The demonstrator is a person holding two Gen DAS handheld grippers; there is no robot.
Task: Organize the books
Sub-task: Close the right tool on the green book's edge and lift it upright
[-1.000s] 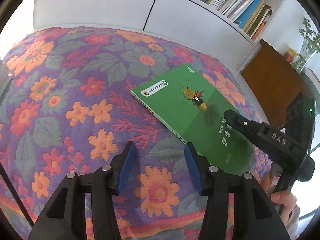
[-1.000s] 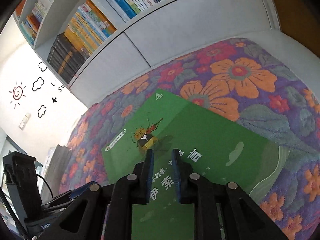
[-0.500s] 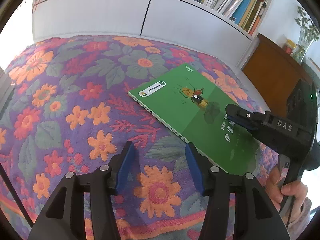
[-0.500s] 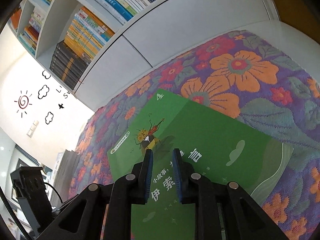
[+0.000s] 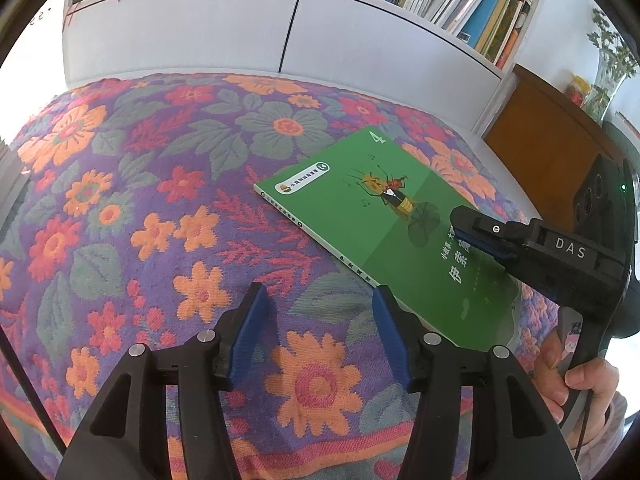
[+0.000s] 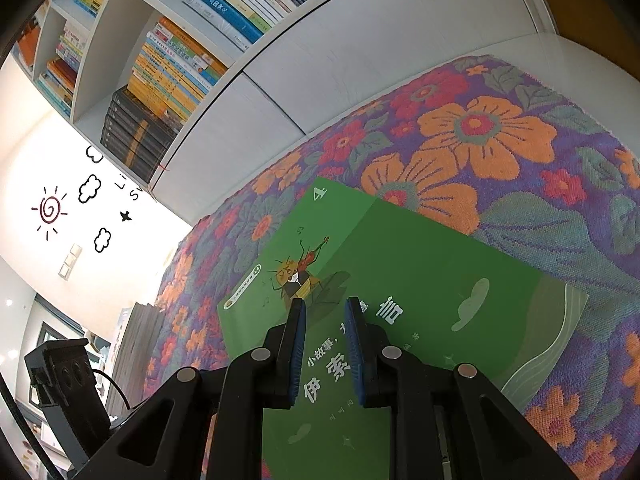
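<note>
Lying flat on a flowered cloth [image 5: 168,208] in purple, orange and red, a thin green book [image 5: 384,232] sits cover up, with a cartoon insect playing a violin, a numeral four in one corner and white characters along the cover. Its spine edge faces the left gripper [image 5: 318,312], which hovers over the cloth just beside that edge without touching the book. The left jaws have just been opening and stand moderately wide, with nothing between the blue pads [image 5: 250,332] but the flower pattern below.

The right gripper [image 6: 324,320] reaches over the near part of the book's cover from the other side. Its jaws are narrow, leaving a slim gap through which the cover's lettering shows, and they hold nothing; whether the tips touch the cover I cannot tell. From the left wrist view the same tool appears as a black body lettered DAS, with a hand [image 5: 576,380] wrapped around its handle at the lower right.

Behind the cloth stands a white cabinet [image 5: 224,28] with closed doors, and above it a shelf of books [image 6: 172,64] packed upright and leaning. A brown wooden cupboard [image 5: 548,140] stands at the right, with a vase of green stems [image 5: 612,64] on top.
</note>
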